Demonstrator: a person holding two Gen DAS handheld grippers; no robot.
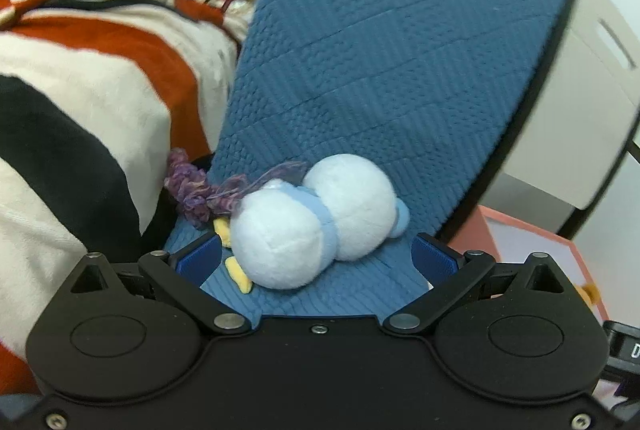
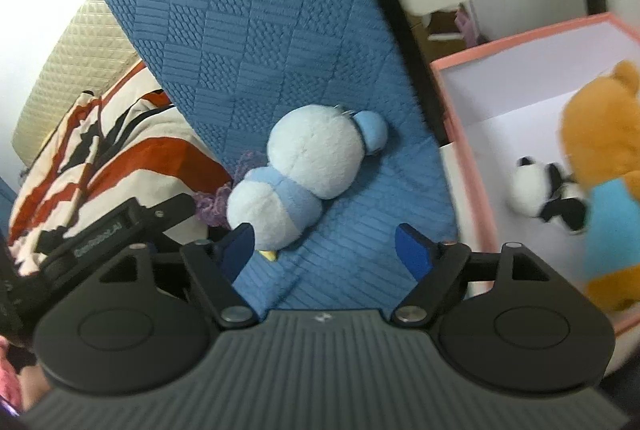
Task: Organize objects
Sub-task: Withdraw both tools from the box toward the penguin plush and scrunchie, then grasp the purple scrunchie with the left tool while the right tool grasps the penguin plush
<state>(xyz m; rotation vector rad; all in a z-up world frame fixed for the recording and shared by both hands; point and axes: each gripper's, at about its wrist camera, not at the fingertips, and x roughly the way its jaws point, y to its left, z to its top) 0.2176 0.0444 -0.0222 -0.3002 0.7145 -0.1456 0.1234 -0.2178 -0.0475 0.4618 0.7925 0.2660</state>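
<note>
Your left tool (image 1: 316,258) gapes wide around the plush penguin (image 1: 316,222); it's light, squashy—pinch its body, right tool (image 2: 324,250) empty.

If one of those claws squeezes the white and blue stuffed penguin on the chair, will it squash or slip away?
The penguin looks like fuzzy plush, so it would probably squash and spring back rather than slip. Its rounded body may roll a little on the sloped blue chair cushion. The purple yarn by its head might drag along.
</note>
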